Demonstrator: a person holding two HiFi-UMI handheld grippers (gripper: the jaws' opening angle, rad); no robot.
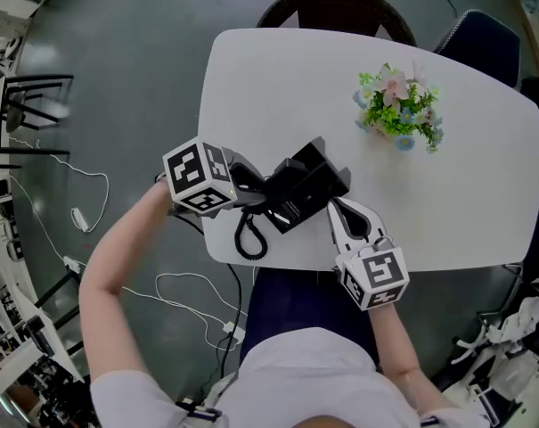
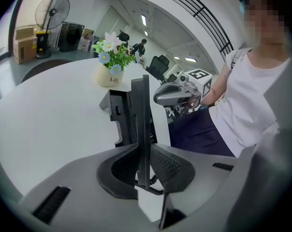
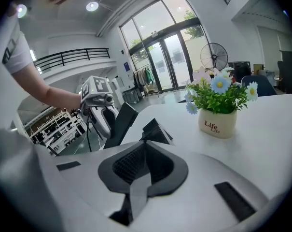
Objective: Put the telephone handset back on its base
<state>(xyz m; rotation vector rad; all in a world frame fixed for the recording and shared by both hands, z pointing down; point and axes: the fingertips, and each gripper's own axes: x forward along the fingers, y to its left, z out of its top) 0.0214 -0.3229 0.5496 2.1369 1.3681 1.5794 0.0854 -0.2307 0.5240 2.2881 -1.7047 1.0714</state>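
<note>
The black telephone base (image 1: 321,163) sits near the front edge of the white table (image 1: 278,87). My left gripper (image 1: 256,190) is shut on the black handset (image 1: 291,205), holding it on edge just beside the base. In the left gripper view the handset (image 2: 141,120) stands as a thin upright slab between the jaws, with the base (image 2: 118,112) just to its left. The coiled cord (image 1: 249,235) hangs over the table edge. My right gripper (image 1: 342,210) is at the front edge to the right of the phone, jaws together with nothing between them, pointing at the base (image 3: 155,129).
A small pot of flowers (image 1: 398,110) stands at the back right of the table. Two dark chairs (image 1: 336,7) (image 1: 483,38) stand beyond the far side. Cables (image 1: 82,212) lie on the floor to the left. The person's legs are right at the front edge.
</note>
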